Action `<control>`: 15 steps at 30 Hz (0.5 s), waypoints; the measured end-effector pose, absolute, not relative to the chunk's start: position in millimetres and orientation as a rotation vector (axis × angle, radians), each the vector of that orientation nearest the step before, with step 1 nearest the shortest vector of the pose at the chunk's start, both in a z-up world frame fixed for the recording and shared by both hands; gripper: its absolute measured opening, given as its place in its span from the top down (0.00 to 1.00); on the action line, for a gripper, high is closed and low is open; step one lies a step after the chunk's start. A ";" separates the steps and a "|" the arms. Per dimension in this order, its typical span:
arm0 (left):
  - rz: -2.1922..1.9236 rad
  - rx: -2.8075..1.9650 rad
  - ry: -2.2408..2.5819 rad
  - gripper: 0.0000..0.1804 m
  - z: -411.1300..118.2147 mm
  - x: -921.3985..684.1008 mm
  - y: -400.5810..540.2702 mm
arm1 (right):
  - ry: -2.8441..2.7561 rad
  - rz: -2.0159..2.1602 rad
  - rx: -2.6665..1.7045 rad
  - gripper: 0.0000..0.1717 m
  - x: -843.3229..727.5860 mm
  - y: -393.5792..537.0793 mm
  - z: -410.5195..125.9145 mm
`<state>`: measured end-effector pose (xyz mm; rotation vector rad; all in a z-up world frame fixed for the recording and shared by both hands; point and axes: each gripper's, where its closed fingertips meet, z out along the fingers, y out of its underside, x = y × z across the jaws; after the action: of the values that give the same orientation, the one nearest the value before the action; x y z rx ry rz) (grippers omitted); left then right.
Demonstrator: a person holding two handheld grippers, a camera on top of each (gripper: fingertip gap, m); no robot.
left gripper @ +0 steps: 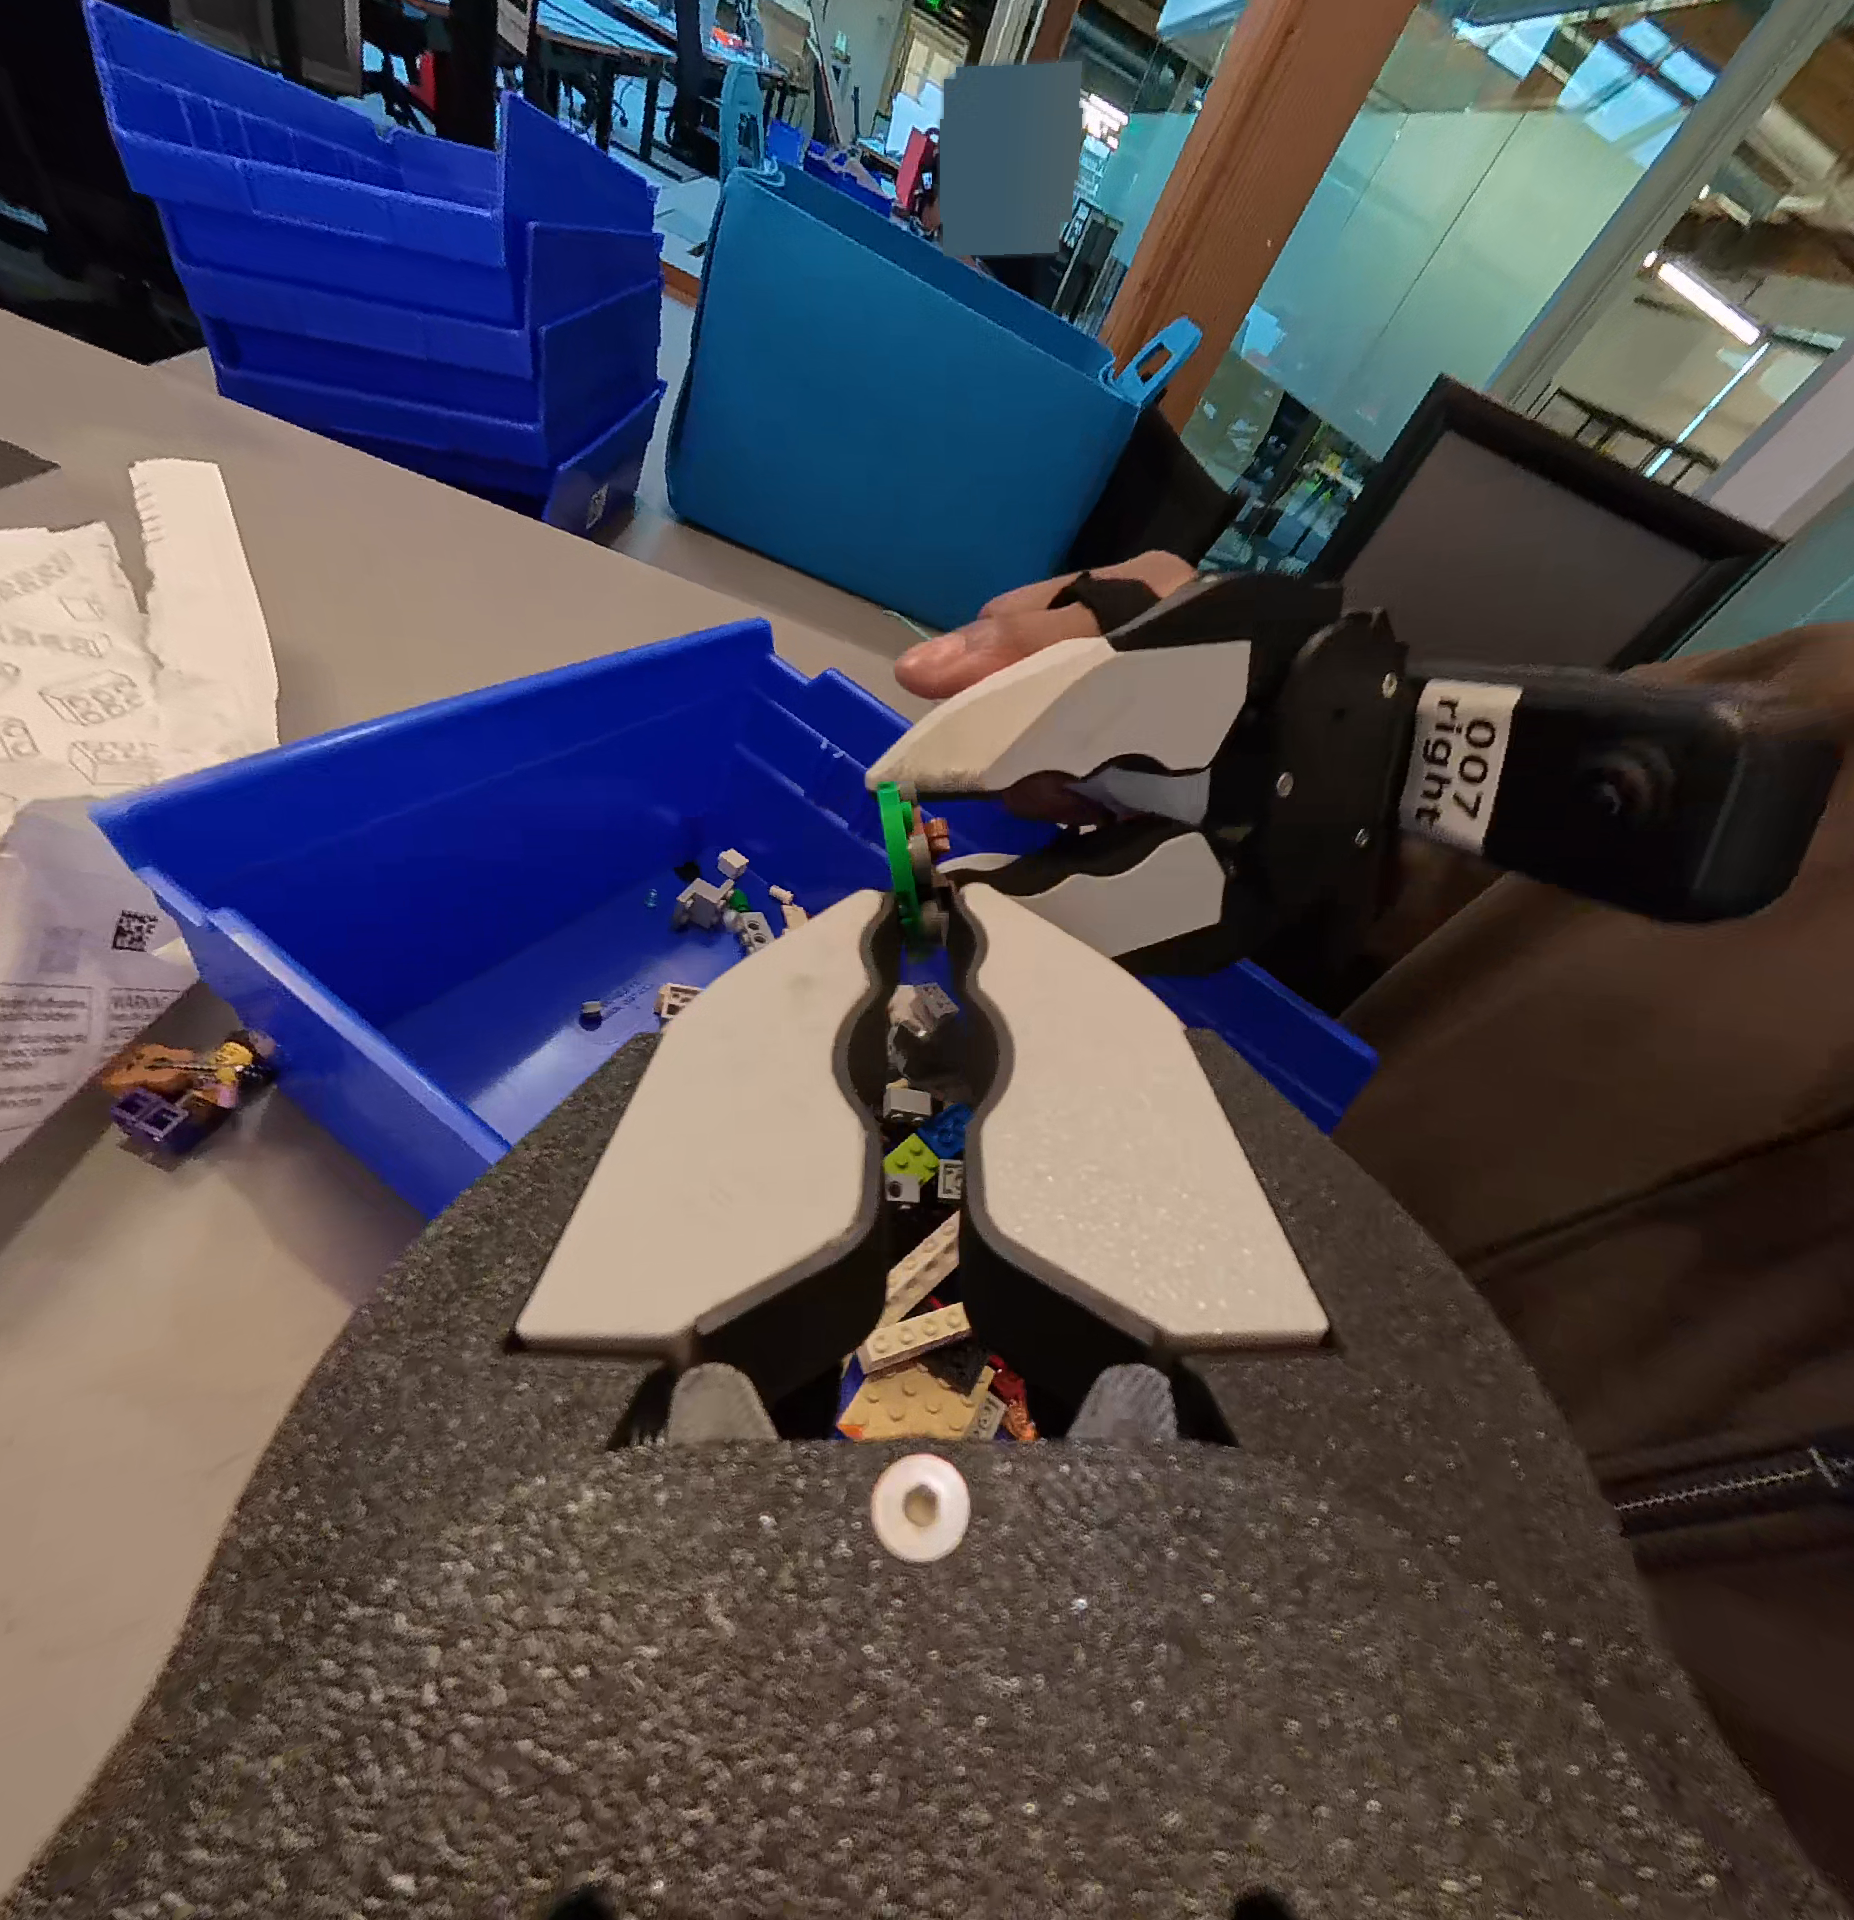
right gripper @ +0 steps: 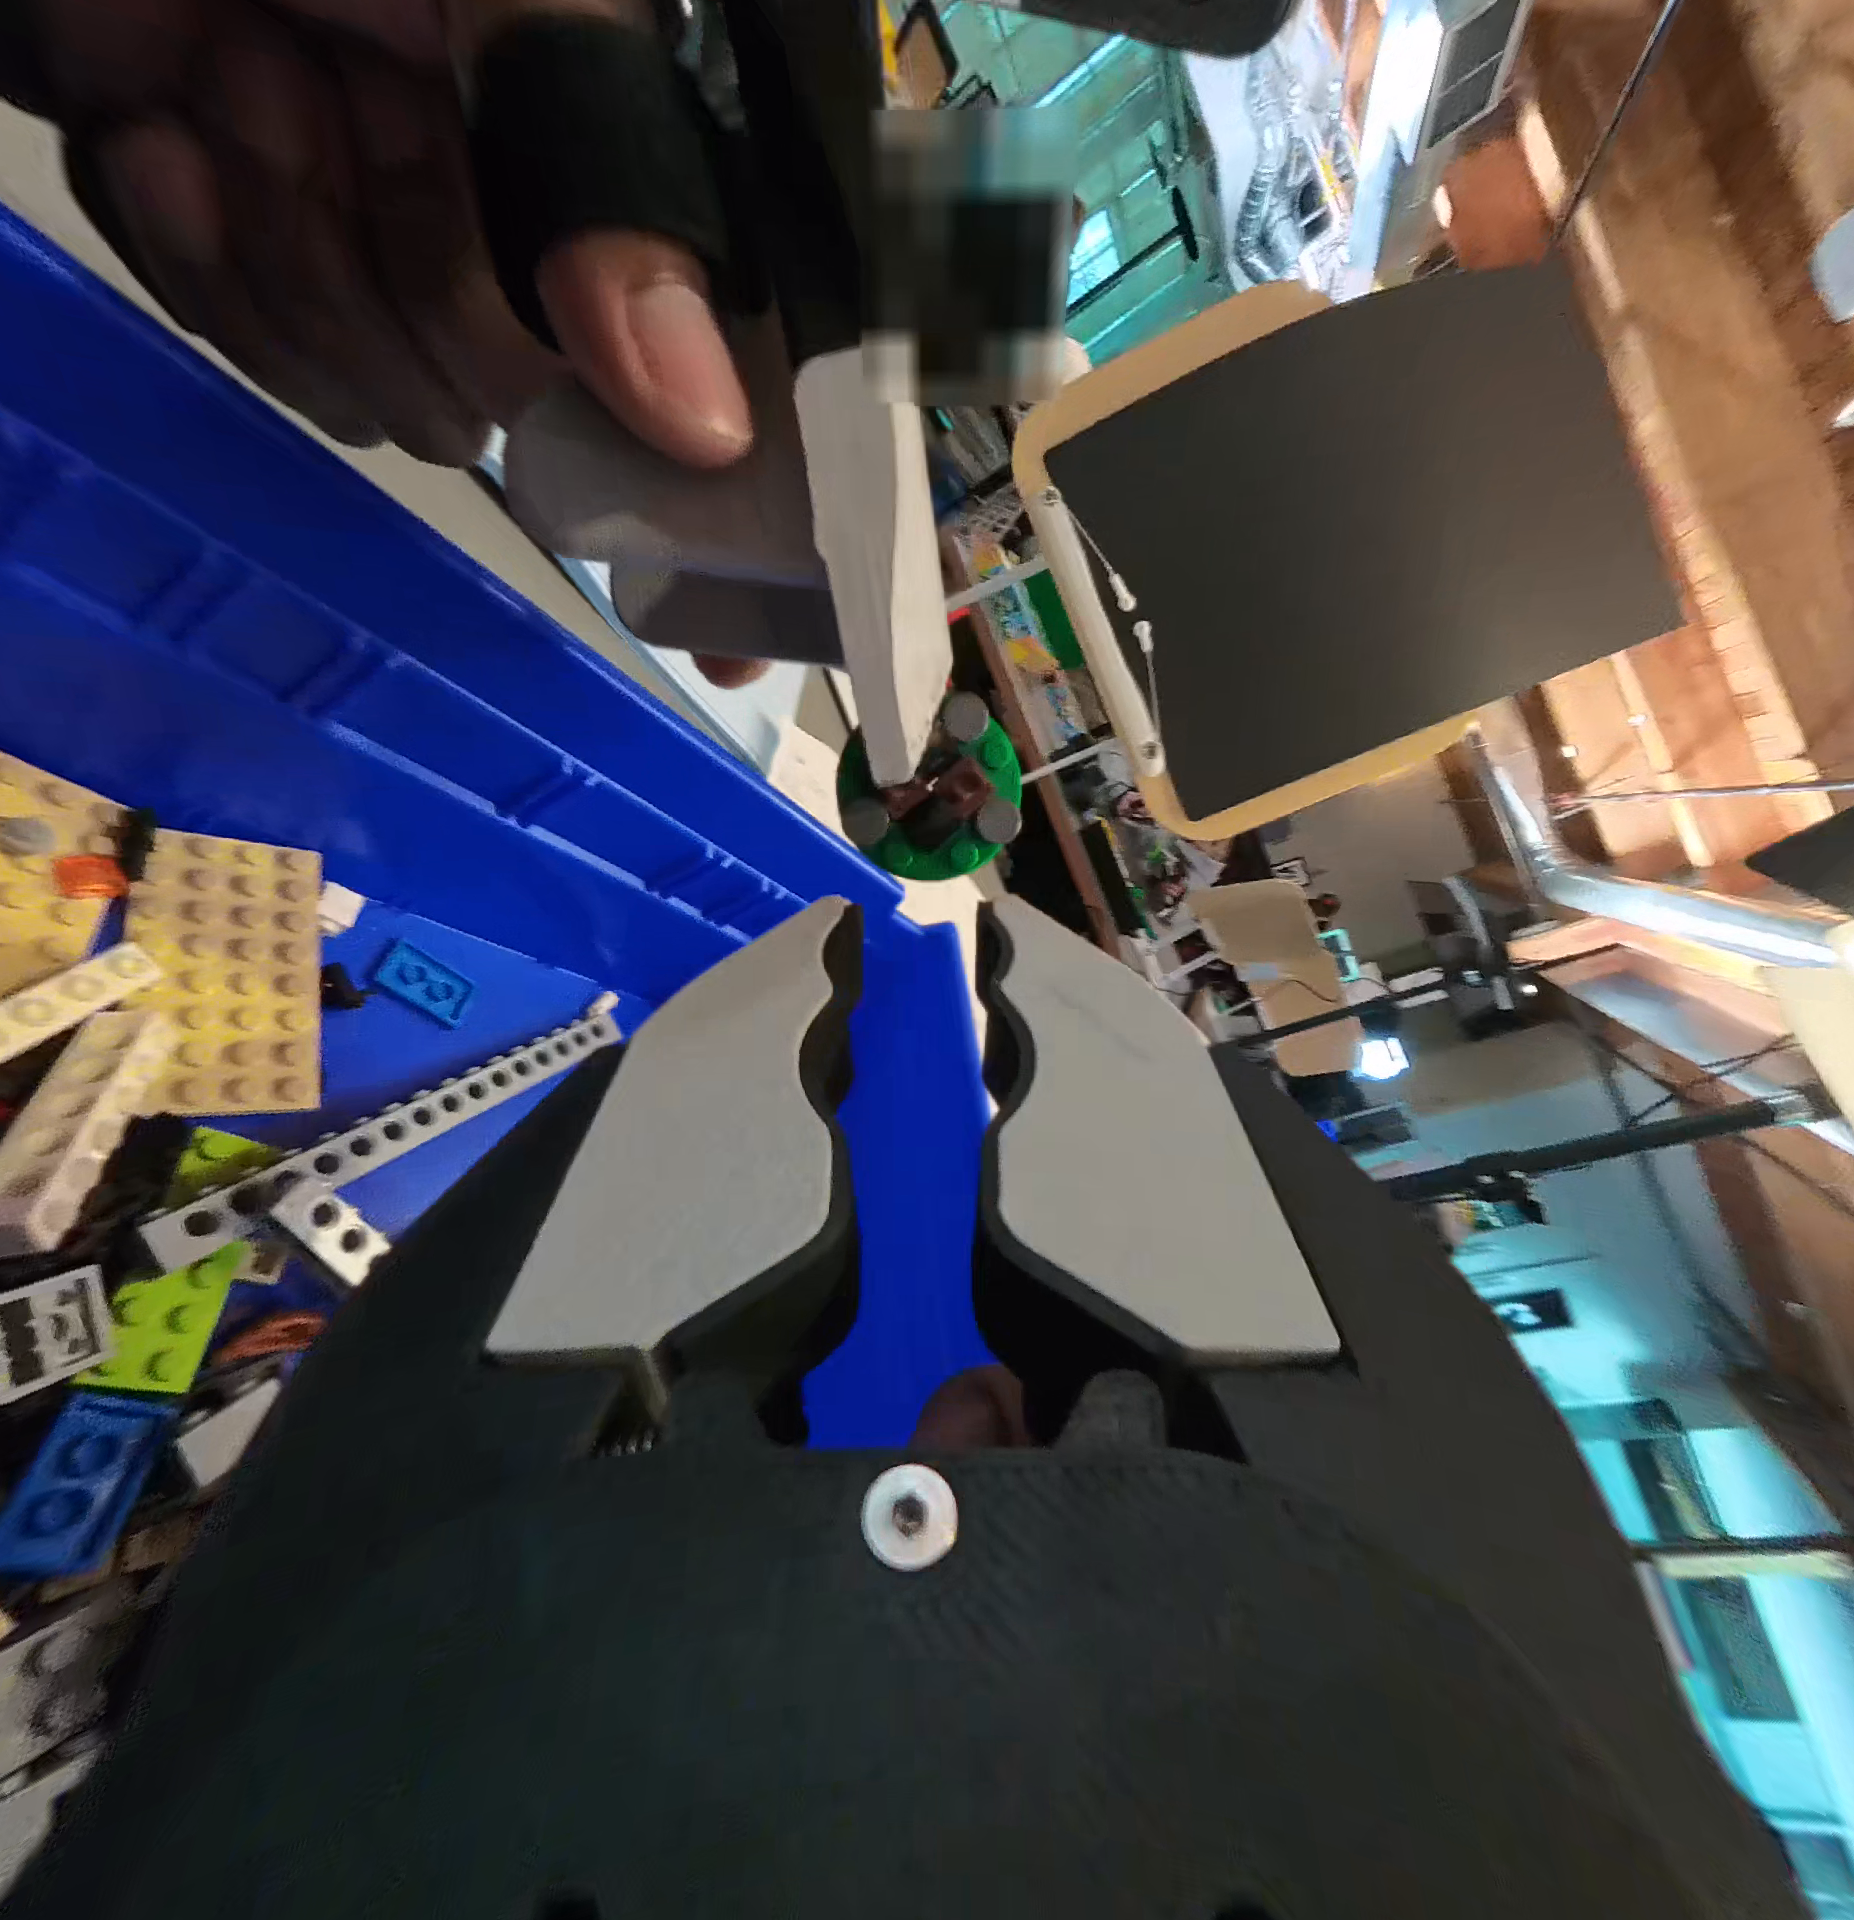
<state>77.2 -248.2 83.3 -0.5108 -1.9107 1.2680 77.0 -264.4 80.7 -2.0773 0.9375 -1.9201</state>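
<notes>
Grey worktop (left gripper: 403, 582) fills the left of the left wrist view, with torn paper sheets (left gripper: 81, 665) and a small toy figure (left gripper: 190, 1075) lying outside the blue bin (left gripper: 310, 935). At centre, the left gripper (left gripper: 918, 920) has its jaws clenched on the edge of a round green plate (left gripper: 895, 852) carrying grey and brown pieces, held upright above the bin's loose bricks, likely for access to its studded face. From the right, the right gripper (left gripper: 928, 826) reaches in, jaws released around those pieces; the bin's near rim sits close below.
</notes>
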 end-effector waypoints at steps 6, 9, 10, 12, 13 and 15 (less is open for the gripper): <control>1.388 -0.570 -1.985 0.96 80.8 78.2 -254.2 | 0.997 -1.872 -1.927 0.91 75.8 -260.2 93.1; 1.391 -0.612 -2.070 0.95 73.0 77.4 -255.6 | 0.986 -1.911 -1.896 0.91 75.4 -259.8 98.5; 1.376 -0.618 -2.094 0.95 70.2 76.9 -255.4 | 0.956 -1.945 -1.920 0.91 75.7 -258.9 98.2; 1.371 -0.629 -2.135 0.95 67.0 76.9 -255.6 | 0.886 -2.009 -2.024 0.91 77.2 -257.6 92.5; 1.387 -0.637 -2.153 0.95 67.1 78.0 -256.3 | 0.866 -2.025 -2.071 0.91 78.2 -257.8 89.0; 1.403 -0.659 -2.180 0.95 67.9 78.3 -255.7 | 0.845 -2.032 -2.121 0.90 80.2 -257.6 84.8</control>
<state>78.3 -255.7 67.9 -0.6591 -2.1796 1.4034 80.2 -257.6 84.8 -2.1210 0.8448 -2.0322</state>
